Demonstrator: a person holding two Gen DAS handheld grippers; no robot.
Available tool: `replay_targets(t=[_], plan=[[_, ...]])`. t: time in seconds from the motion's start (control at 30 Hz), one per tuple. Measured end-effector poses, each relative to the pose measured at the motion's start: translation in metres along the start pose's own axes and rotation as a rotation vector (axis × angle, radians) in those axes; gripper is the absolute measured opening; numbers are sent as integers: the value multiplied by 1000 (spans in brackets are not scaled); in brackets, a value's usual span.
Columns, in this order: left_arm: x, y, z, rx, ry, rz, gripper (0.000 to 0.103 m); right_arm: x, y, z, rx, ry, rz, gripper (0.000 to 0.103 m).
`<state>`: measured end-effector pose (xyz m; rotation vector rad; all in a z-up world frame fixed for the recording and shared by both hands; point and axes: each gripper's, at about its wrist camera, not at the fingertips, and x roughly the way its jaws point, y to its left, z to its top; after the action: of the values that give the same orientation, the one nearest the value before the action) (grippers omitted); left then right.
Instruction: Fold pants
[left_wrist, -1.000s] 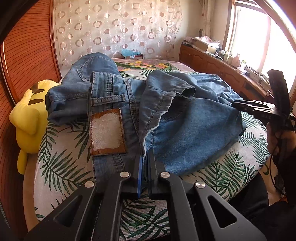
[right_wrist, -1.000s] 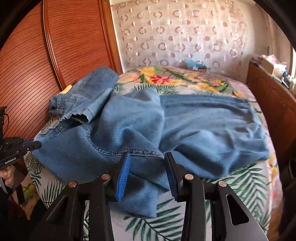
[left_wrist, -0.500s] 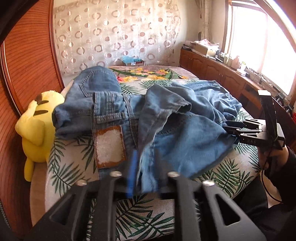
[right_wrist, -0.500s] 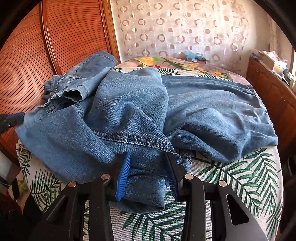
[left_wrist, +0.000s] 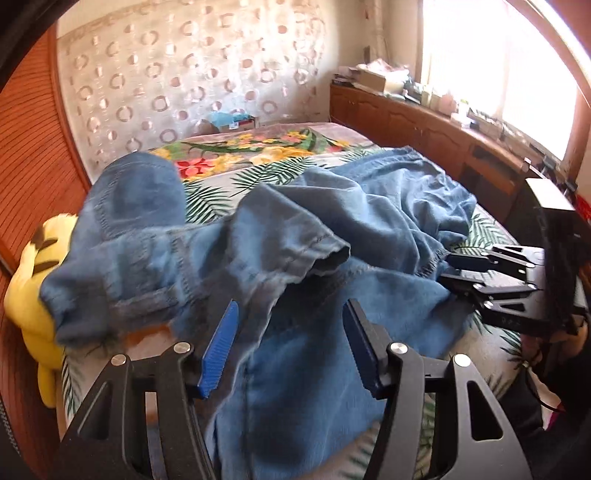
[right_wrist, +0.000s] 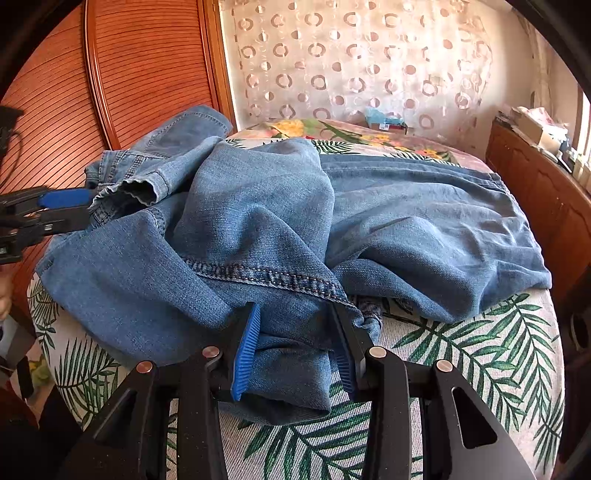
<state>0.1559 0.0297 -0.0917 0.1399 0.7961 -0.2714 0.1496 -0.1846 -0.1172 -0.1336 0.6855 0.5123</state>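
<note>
Blue denim pants (left_wrist: 332, 229) lie crumpled across the bed, also filling the right wrist view (right_wrist: 258, 221). My left gripper (left_wrist: 291, 343) hovers over the near fold and its jaws are opening; denim lies under the gap, but the pads do not press it. In the right wrist view the left gripper (right_wrist: 74, 208) shows at the left, beside a frayed leg hem (right_wrist: 136, 188). My right gripper (right_wrist: 295, 347) is shut on a thick bunched fold of the pants at the bed's front edge. The left wrist view shows the right gripper (left_wrist: 448, 267) at the right, with its tips at the cloth.
The bed (right_wrist: 480, 350) has a palm-leaf cover. A yellow plush toy (left_wrist: 26, 295) sits at the left by the wooden headboard (right_wrist: 110, 74). A wooden cabinet (left_wrist: 424, 125) with clutter runs under the window on the right. A small box (right_wrist: 384, 120) rests at the bed's far end.
My left gripper has let go of the denim edge, opened its jaws and shifted sideways. The pants have bunched closer around the right gripper, which has stayed put.
</note>
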Motion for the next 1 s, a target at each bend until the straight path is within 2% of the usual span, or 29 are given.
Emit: replay_targets(t=[0.07, 0.13, 0.23, 0.3, 0.37, 0.57, 0.73, 0.8, 1.0], plan=[[12, -4, 6, 26, 23, 22, 60, 0, 0, 0, -1, -1, -1, 40], [27, -3, 9, 59, 71, 87, 60, -1, -1, 0, -1, -3, 1, 40], [33, 5, 10, 58, 87, 116, 49, -1, -2, -1, -1, -4, 3, 40], [30, 11, 10, 55, 77, 131, 28, 0, -2, 0, 0, -4, 4, 40], [20, 20, 10, 15, 45, 111, 13, 0, -2, 0, 2, -4, 5, 40], [-21, 58, 5, -121, -38, 112, 12, 0, -3, 0, 0, -4, 4, 40], [-28, 90, -2, -190, -31, 154, 12, 0, -3, -1, 1, -3, 3, 40], [-26, 101, -5, -234, -17, 129, 13, 0, -3, 0, -1, -2, 1, 40], [-25, 104, -14, -255, -10, 150, 13, 1, -3, 0, -2, -1, 1, 40]])
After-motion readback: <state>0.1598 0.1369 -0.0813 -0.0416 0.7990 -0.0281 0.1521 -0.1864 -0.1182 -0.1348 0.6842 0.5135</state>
